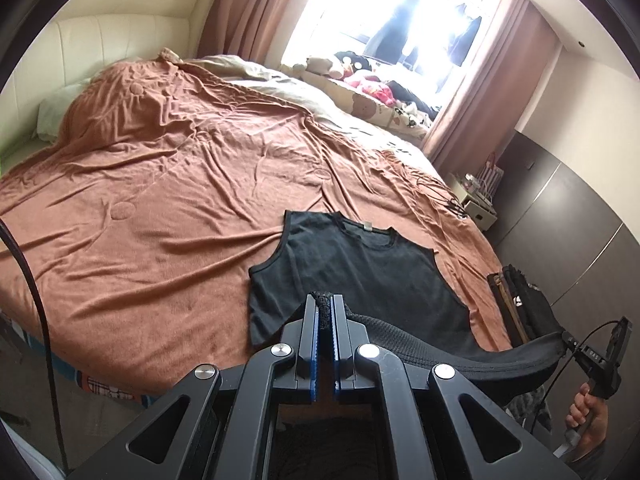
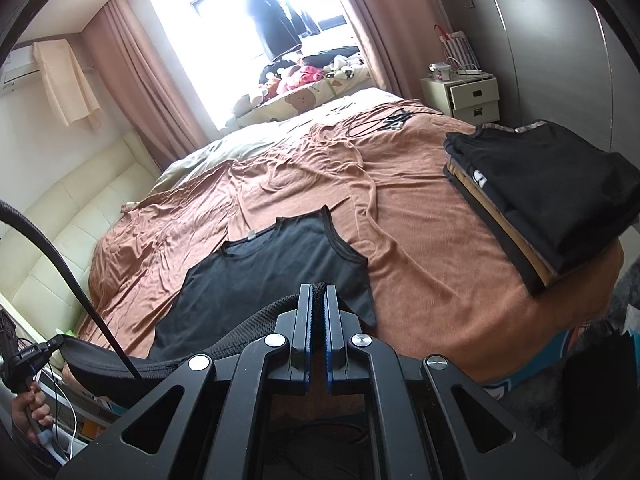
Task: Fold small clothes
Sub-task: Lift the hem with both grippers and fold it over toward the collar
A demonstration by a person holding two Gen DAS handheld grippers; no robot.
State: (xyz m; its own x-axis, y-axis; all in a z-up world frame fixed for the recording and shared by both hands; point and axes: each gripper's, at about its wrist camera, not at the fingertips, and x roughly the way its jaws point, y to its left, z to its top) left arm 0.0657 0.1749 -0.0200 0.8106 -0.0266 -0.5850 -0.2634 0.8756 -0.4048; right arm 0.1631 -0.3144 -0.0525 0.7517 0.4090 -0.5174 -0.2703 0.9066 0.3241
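Over the near edge of the bed (image 1: 160, 208), through the left wrist view, the left hand-held gripper (image 1: 325, 300) is clenched tight on a bunched corner of the dark sleeveless cotton top (image 1: 352, 268), fabric pinched between its blue pads. That top lies flat with its neckline at the far end on the rumpled rust-brown bedspread (image 1: 180, 168), while its near hem rises off the bed and stretches away to the right as a taut dark band. At the far right end of that band sits the right hand-held gripper (image 1: 568, 338), with a person's hand (image 1: 586, 420) wrapped round its handle below.

Switching to the right wrist view, the right hand-held gripper (image 2: 319, 292) is likewise clamped on the hem of the dark sleeveless cotton top (image 2: 272, 276), cloth caught between the pads. The hem runs off to the left, up to the left hand-held gripper (image 2: 60, 342), a hand (image 2: 30, 416) gripping its handle. On the right side of the rust-brown bedspread (image 2: 420, 240) stands a neat stack of folded clothes (image 2: 552, 200), black on top with tan layers beneath, well apart from the top. Farther off, a cream two-drawer nightstand (image 2: 468, 98) sits beside the bed.
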